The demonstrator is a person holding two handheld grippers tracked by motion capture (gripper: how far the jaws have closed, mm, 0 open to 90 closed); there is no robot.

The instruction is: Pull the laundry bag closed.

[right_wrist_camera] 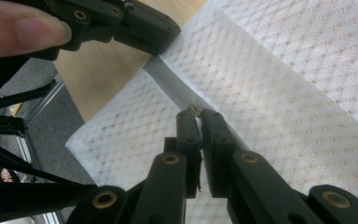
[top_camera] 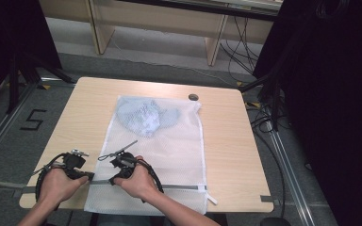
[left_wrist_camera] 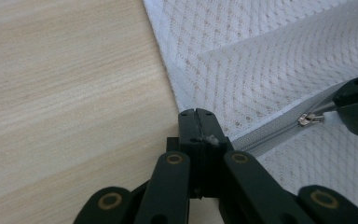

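Mesh laundry bag point(top_camera: 169, 141) is lying flat on the wooden bench point(top_camera: 75, 122), long side running away from the person, with a bluish bundle of cloth point(top_camera: 146, 117) showing through the netting up at its far end. The grey zipper point(top_camera: 179, 187) runs across the near end of the bag, close to the bench edge.

Both hands are down at that near-left corner. The left tongs point(top_camera: 90, 176) sit right at the left edge of the bag; in the left gripper view those tongs point(left_wrist_camera: 196, 113) are closed tight, jaws pressed together on the very end of the zipper tape point(left_wrist_camera: 270, 133) where it meets the bag's corner. So they're pinching the zipper end, as far as I can tell.

The right tongs point(top_camera: 114, 180) are just beside them, a bit further along the zipper. In the right gripper view these tongs point(right_wrist_camera: 199, 112) are clamped shut with a tiny metal bit poking up between the tips, which looks like the zipper pull. The left gripper view backs that up: the small silver pull point(left_wrist_camera: 310, 119) sits right at the tip of the other gripper coming in from the right.

A thumb point(right_wrist_camera: 23, 29) rests on the left gripper's body in the right gripper view. A small dark round thing point(top_camera: 193, 97) sits on the bench just past the bag's far right corner; too small to tell what it is.
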